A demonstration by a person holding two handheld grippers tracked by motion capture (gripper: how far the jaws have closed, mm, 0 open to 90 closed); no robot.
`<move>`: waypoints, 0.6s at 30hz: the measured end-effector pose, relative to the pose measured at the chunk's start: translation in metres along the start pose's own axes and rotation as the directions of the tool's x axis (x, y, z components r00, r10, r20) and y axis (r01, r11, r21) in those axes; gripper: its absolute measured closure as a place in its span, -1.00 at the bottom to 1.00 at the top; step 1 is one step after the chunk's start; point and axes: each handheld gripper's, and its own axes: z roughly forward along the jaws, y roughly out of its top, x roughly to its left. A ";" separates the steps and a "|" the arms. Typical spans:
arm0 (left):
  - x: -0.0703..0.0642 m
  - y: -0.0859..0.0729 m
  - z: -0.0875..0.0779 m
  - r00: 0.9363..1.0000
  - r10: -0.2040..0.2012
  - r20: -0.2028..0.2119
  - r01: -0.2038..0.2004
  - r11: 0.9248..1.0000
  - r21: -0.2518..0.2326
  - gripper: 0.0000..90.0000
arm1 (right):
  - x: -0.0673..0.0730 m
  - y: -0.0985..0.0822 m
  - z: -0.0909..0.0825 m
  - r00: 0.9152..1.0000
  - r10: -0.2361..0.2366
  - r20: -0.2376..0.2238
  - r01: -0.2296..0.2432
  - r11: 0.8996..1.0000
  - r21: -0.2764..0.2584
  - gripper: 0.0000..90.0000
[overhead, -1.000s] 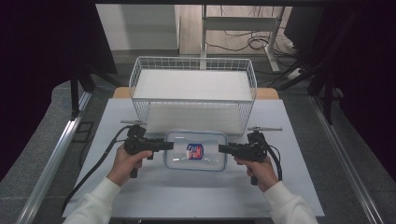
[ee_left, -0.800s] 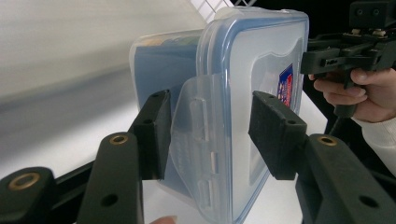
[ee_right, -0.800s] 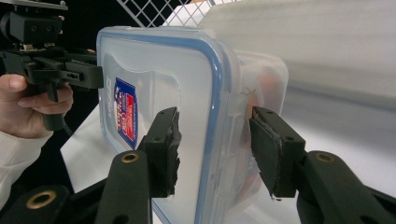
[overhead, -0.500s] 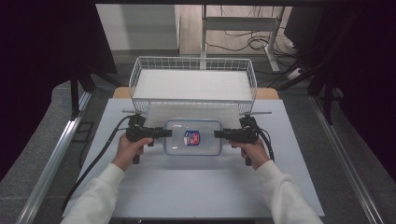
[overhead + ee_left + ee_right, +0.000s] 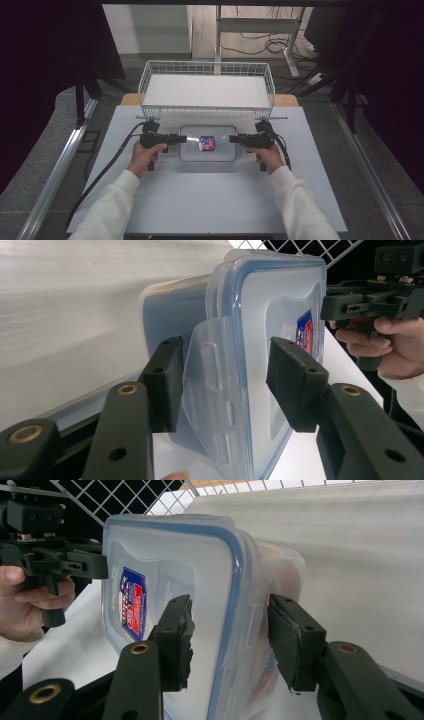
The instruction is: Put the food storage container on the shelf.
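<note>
Right gripper (image 5: 230, 640) astride the end of a clear lidded container (image 5: 170, 580)

Black pads flanking the blue-sealed lid edge — contact not discernible; red-and-blue label (image 5: 133, 604) on the lid; opposite, left gripper (image 5: 95, 566) in a hand (image 5: 30, 605); wire basket (image 5: 150, 495) behind.

Glossy clear plastic container (image 5: 207, 143); white wire-mesh metal basket (image 5: 206, 89).

The lidded plastic container (image 5: 207, 144) sits mid-table (image 5: 200, 200). At its twelve o'clock stands the wire basket (image 5: 206, 90); the left gripper (image 5: 176, 139) at nine o'clock, the right gripper (image 5: 238, 138) at three.
</note>
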 end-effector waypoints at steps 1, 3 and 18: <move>0.001 0.000 0.000 1.000 -0.014 -0.001 0.014 1.000 0.000 0.10 | 0.000 0.000 0.001 1.000 0.006 0.002 -0.006 1.000 -0.004 0.17; 0.001 0.000 0.001 0.999 -0.041 0.002 0.041 0.999 -0.004 0.10 | -0.001 0.000 0.001 1.000 0.017 0.005 -0.017 1.000 -0.008 0.16; 0.016 0.001 0.011 0.992 -0.124 0.008 0.124 0.991 -0.042 0.06 | -0.005 -0.004 0.012 0.984 0.162 0.075 -0.154 0.983 -0.100 0.14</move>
